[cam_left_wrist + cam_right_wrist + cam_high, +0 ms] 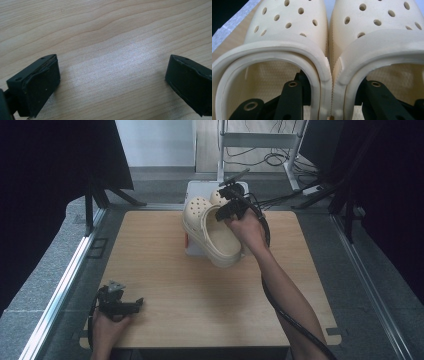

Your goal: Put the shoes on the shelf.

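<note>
Two cream perforated clogs (pixel 212 232) are held side by side over the far middle of the wooden table (pixel 165 285). My right gripper (pixel 231 209) grips them from the heel end. In the right gripper view one jaw sits inside the left clog (pixel 287 32) and the other inside the right clog (pixel 374 30). The right gripper (pixel 332 81) is shut on their two touching inner walls. My left gripper (pixel 131 304) rests at the table's near left corner. Its jaws stand wide open over bare wood, the left gripper (pixel 112 77) holding nothing.
A white box (pixel 199 187) stands at the table's far edge, behind and partly under the clogs. Black cables (pixel 280 199) trail off to the far right. Metal rails (pixel 65 280) run along both sides of the table. Dark curtains hang on either side.
</note>
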Motion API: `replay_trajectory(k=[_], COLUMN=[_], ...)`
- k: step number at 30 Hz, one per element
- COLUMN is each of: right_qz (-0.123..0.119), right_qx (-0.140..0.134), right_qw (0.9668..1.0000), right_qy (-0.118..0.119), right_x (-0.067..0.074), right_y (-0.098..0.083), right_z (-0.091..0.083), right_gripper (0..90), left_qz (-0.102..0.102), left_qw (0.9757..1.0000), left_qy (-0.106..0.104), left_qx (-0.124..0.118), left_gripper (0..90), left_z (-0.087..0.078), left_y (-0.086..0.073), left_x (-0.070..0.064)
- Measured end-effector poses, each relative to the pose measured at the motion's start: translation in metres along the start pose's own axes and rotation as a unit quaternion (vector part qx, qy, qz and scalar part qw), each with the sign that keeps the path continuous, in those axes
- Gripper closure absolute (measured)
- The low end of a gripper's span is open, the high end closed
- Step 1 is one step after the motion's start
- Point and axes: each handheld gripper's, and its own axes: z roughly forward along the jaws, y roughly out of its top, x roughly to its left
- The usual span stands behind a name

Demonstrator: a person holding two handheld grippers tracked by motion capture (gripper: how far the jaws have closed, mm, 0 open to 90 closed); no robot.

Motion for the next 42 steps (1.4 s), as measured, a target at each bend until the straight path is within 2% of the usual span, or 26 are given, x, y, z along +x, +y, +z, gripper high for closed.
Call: replay_trajectory(k=[9, 13, 25, 32, 42], right_qz=[0.056, 0.07, 0.127, 0.148, 0.16], right_qx=[-0.006, -0.011, -0.02, -0.019, -0.022], right_qw=[0.9982, 0.9969, 0.9901, 0.9867, 0.9839], right_qy=[-0.021, -0.035, -0.056, -0.066, -0.077], right_x=[-0.008, -0.012, -0.024, -0.028, -0.034], right_y=[0.028, 0.04, 0.075, 0.092, 0.106], right_z=[0.009, 0.014, 0.028, 0.046, 0.079], right_gripper=[64.6, 64.7, 64.7, 64.7, 64.6], left_qz=[0.0, 0.0, 0.0, 0.001, 0.003], left_qw=[1.0, 1.0, 1.0, 1.0, 1.0], left_qy=[-0.001, -0.002, -0.003, -0.005, -0.004], left_qx=[0.001, 0.001, -0.001, -0.001, -0.002], left_gripper=[0.0, 0.0, 0.0, 0.0, 0.0], left_z=[0.0, 0.0, 0.0, 0.0, 0.001], left_y=[0.0, 0.0, 0.0, 0.0, 0.001], left_x=[0.0, 0.0, -0.001, -0.001, -0.001])
